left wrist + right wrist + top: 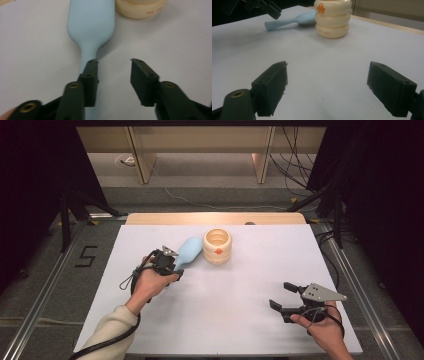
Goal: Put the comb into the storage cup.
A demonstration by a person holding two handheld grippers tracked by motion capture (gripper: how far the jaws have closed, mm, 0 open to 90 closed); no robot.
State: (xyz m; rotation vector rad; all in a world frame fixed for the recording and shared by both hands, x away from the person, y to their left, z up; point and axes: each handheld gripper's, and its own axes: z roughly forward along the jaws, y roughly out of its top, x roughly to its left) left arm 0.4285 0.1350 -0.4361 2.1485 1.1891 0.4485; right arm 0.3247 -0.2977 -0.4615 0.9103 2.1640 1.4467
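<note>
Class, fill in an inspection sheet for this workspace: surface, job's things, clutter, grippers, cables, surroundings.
Surface: white table, wooden strip at far edge.
Job's things: blue hairbrush lying bristles down beside a cream ridged container, open top, orange mark.
Clutter: nothing seen.
Grippers: left gripper open, one jaw over the brush handle; right gripper open, over bare table.
Cables: black cable trailing along the left sleeve; more on the floor beyond.
Surroundings: grey floor, black curtains, floor mark "5".

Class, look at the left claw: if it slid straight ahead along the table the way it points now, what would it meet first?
Probably the pale blue plastic hairbrush: one jaw of the open left claw already overlaps its handle. The cream ribbed plastic pot lies beyond.
</note>
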